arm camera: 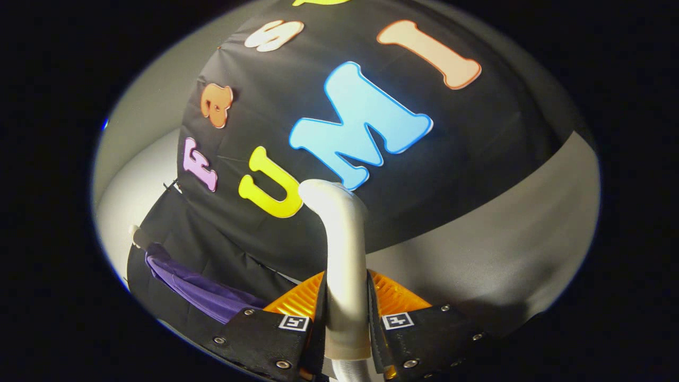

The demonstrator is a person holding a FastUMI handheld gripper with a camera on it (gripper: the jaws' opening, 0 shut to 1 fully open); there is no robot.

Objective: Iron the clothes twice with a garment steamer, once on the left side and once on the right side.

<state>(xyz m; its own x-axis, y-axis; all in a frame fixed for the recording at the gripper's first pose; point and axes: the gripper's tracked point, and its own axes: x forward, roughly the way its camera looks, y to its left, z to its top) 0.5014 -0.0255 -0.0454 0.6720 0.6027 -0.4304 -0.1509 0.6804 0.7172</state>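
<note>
The gripper (347, 318) holds the steamer (345, 249), a pale grey wand that stands up between the two fingers (265, 331). Both fingers press against the wand's sides, one on each side, so they are closed on it. Each finger carries a small square black-and-white marker (294, 322) near its tip, and a ribbed pad (297, 300) lies along its inner face, against the wand.

The steamer rises straight from between the fingers, then bends near its top into a rounded head (323, 193) that leans to the left and away from the camera. At the bottom of the wand, below the fingers, a ribbed hose (350, 371) begins.

Beyond the steamer hangs the booth's wall (477, 116), a black cloth that takes up most of the background. Below it on the right is a plain grey backdrop (504, 249), lit from one side.

The clothes hang to the left of the fingers and lower than the steamer's head. A dark garment (180, 244) hangs there, and a purple garment (196, 292) shows as a folded strip against it, running down toward the left finger. A pale hanger end (137, 236) sticks out at the upper left of the dark garment. The steamer's head is well apart from both garments, pointing at the black cloth above them rather than at the clothes
</note>
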